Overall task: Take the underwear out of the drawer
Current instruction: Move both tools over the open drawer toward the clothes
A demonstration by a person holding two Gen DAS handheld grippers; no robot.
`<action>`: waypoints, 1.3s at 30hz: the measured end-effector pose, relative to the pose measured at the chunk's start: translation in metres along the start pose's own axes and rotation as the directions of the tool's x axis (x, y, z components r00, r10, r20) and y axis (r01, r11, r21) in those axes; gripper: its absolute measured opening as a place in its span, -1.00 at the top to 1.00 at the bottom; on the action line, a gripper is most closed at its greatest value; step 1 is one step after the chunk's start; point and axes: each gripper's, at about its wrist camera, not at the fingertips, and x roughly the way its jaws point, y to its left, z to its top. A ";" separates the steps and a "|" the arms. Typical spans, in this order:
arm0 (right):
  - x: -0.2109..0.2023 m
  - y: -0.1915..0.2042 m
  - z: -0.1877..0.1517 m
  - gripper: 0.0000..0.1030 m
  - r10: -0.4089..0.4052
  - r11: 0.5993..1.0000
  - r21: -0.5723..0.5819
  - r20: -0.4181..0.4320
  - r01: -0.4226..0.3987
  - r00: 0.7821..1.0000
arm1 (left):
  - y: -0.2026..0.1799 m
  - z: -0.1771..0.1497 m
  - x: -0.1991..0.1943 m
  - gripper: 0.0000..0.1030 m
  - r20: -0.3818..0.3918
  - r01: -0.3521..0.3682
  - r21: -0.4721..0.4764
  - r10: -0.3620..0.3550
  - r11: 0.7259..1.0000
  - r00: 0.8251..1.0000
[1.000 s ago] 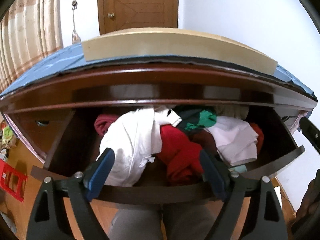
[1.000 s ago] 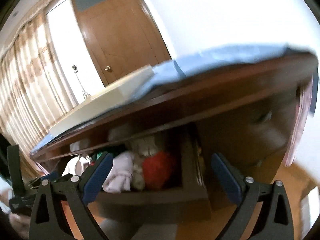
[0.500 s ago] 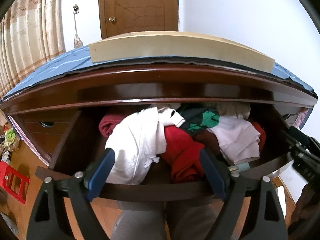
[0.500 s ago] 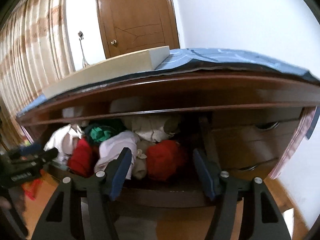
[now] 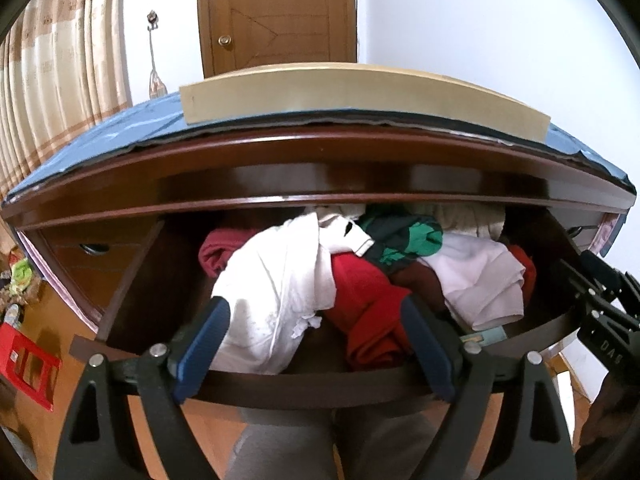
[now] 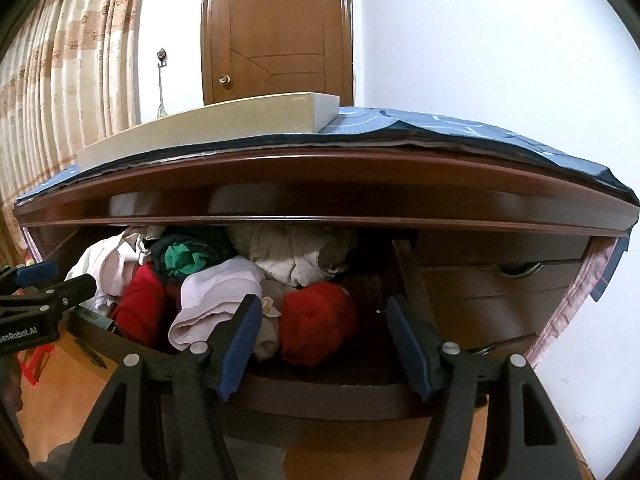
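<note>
Both fingers (image 5: 316,344) (image 6: 326,350) spread, drawer (image 6: 320,396) open

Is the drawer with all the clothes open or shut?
Open. The drawer is pulled out from under the dresser top, and its front edge sits well forward, so you look down on the pile of clothes inside.

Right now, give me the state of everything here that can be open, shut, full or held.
drawer: pulled open, heaped with clothes.
lower drawers: shut.
door: closed.
left tongs: open, holding nothing, above the drawer's front edge.
right tongs: part open, jaws have just been closing, nothing gripped.
white garment: loose, draped on the pile.
red garment: bunched, untouched.
</note>
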 end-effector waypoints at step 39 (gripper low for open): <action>-0.013 -0.002 -0.006 -0.32 0.005 1.000 0.002 -0.081 -0.005 0.997 | -0.005 -0.013 -0.018 -0.73 -0.021 0.023 0.071 -0.022 0.997 1.000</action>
